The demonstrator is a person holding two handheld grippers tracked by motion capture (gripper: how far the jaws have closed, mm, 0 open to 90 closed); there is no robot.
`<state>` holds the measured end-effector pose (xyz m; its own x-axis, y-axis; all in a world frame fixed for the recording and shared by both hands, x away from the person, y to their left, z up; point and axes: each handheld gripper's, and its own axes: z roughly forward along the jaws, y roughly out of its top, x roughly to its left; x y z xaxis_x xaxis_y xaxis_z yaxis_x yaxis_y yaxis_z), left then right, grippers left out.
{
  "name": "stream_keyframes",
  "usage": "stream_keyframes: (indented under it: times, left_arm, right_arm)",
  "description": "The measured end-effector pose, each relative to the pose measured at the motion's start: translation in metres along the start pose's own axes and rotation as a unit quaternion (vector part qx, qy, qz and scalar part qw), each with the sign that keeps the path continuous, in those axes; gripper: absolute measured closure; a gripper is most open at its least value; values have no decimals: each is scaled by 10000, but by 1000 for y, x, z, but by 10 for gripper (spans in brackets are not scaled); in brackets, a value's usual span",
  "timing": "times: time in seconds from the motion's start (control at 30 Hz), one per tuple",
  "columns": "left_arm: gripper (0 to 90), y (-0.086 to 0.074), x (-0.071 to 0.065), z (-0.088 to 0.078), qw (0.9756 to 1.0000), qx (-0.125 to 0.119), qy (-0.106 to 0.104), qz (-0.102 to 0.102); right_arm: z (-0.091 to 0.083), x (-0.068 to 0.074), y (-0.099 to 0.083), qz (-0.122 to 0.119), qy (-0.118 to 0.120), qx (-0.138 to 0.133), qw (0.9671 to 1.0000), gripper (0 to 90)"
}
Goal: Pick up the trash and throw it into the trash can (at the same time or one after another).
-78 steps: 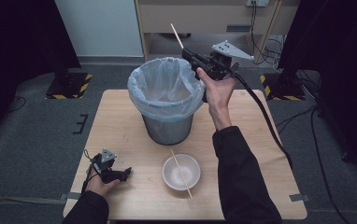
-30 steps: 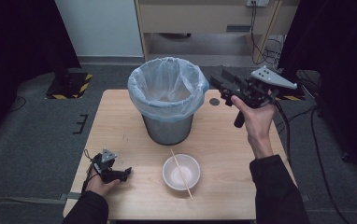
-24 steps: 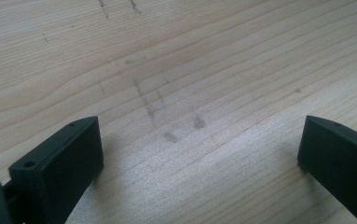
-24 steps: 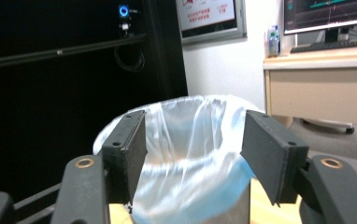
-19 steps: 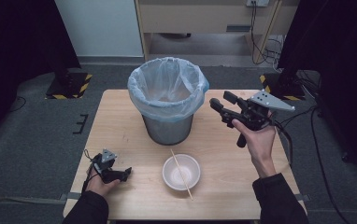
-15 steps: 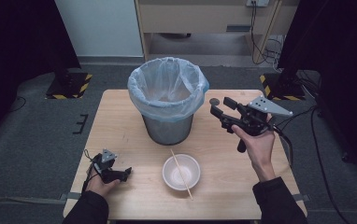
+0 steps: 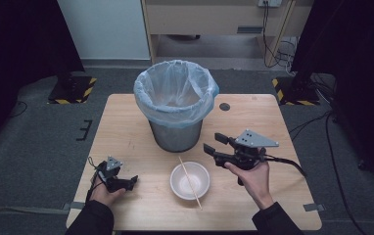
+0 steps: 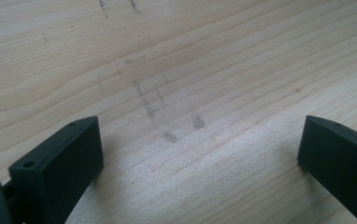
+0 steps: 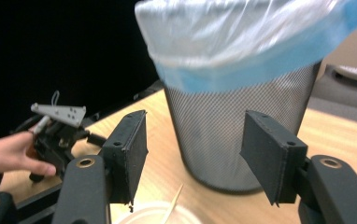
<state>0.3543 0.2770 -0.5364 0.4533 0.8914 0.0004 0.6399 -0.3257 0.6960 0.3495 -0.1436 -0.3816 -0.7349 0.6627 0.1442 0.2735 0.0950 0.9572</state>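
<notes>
At lower left, my left tongs (image 7: 126, 182) rest on the table (image 7: 126, 127), jaws wide, empty. At center-right, my right tongs (image 7: 213, 143) hover wide and empty beside the bowl (image 7: 190, 180) with its chopstick (image 7: 190, 182). The bin (image 7: 176, 105) stands beyond.

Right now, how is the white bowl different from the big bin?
The bowl is small, low and plain white; the bin is tall, of grey mesh, lined with a pale blue bag. A chopstick lies across the bowl; the bin's inside is hard to see. The bowl sits nearer the person. Both are round, open-topped and upright on the table.
</notes>
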Motion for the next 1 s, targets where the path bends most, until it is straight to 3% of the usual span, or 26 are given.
stream_keyframes:
  times: [0.27,0.5,0.6,0.9,1.0]
  left_arm:
    - [0,0,-1,0,10000,-10,-3,-10]
    - [0,0,-1,0,10000,-2,-12,0]
    - [0,0,-1,0,10000,-1,-17,7]
    - [0,0,-1,1,10000,-2,-20,6]
    - [0,0,-2,1,10000,-6,-17,5]
  right_arm:
    - [10,7,-19,86,-80,227,9997,442]
    - [32,20,-48,30,-51,646,9979,477]
    - [45,26,-65,-49,29,1024,9947,483]
    - [54,27,-79,38,15,1357,9907,533]
    - [61,30,-89,72,42,1590,9872,545]
